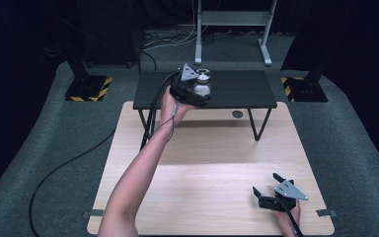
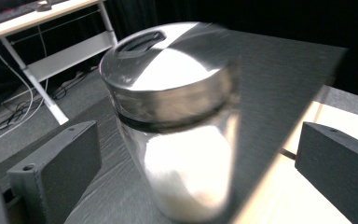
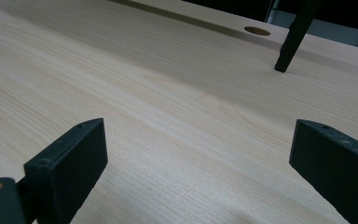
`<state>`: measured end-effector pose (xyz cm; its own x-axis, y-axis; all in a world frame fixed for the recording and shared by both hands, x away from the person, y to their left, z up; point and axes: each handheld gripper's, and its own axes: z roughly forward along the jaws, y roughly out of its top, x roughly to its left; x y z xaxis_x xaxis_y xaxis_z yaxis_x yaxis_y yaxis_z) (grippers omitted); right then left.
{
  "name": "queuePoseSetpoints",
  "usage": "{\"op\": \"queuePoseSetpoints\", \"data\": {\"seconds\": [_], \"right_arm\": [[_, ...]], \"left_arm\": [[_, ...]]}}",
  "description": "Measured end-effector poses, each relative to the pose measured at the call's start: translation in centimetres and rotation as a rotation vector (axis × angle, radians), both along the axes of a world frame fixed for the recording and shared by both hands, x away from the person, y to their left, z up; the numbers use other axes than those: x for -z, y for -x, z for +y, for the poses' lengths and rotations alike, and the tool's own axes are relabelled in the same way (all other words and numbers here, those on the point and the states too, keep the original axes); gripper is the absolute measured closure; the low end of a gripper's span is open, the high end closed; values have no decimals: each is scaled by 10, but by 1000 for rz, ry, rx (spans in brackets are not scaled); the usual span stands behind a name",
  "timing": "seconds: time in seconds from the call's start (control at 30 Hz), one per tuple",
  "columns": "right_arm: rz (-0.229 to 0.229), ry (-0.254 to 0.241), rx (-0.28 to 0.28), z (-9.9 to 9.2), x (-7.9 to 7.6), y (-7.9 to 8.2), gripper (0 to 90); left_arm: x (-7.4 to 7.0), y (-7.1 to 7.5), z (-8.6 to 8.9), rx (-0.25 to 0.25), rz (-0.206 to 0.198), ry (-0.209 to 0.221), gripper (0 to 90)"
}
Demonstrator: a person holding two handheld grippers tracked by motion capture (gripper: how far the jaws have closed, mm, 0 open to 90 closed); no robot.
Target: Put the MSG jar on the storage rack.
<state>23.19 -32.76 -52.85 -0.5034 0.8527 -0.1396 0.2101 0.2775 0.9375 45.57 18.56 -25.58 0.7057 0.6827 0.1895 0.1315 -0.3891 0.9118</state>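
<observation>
Presently, your left gripper (image 1: 193, 89) is extended to the dark raised shelf (image 1: 237, 91), jaws spread either side of the metal-lidded jar (image 2: 177, 126) standing there (apparently positioned for a grasp). Your right gripper (image 1: 271, 190) rests on the wooden table (image 1: 202, 173), jaws apart, empty.

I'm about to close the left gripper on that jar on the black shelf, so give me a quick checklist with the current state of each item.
1. Left gripper open wide enough: ok, jaws stand apart on both sides of the jar.
2. Jar between the jaws: ok, roughly centred.
3. Jaws touching the glass: cannot tell, picture is blurred.
4. Metal lid on the jar: ok, whether tight cannot tell.
5. Jar resting on the black shelf: cannot tell.
6. Right gripper out of the way: ok, open over the wooden table.
</observation>
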Motion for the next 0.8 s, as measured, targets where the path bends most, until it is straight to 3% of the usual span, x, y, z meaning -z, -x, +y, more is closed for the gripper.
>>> {"op": "queuePoseSetpoints", "data": {"seconds": [0.1, 0.13, 0.27, 0.3, 0.37, 0.43, 0.47, 0.53, 0.6, 0.63, 0.67, 0.7, 0.8], "right_arm": [[2, 0, 2, 1, 0, 0, 31], [2, 3, 2, 1, 0, 0, 31], [3, 1, 1, 0, 0, 0, 31], [4, 0, 1, 0, 0, 0, 31], [2, 0, 0, 0, 0, 0, 31], [1, 1, -1, 0, 0, 0, 32], [0, 1, 2, 1, 0, 0, 31], [-1, 2, 4, 1, 0, 0, 31], [-1, 2, 3, 1, 0, 0, 31], [-1, 2, 3, 1, 0, 0, 31], [-4, 2, -1, 0, 0, 0, 31], [-4, 1, 0, 0, 0, 0, 31], [-8, 0, 2, 0, 1, 1, 31]], "left_arm": [[-6, 19, 8, 27, -9, -16, 3], [-8, 31, 12, 51, -4, -47, 3], [1, 55, 21, 88, -2, -76, 3], [1, 55, 21, 88, -2, -76, 4], [18, 72, 28, 89, -4, -72, 4], [25, 76, 31, 95, 4, -72, 4], [40, 86, 34, 92, 7, -79, 4], [54, 94, 34, 85, 10, -110, 5], [68, 100, 36, 79, 17, -120, 6], [68, 100, 36, 79, 17, -120, 6], [81, 104, 38, 80, 34, -124, 6], [81, 104, 38, 80, 34, -124, 6], [98, 110, 35, 91, 62, -166, 6]]}}
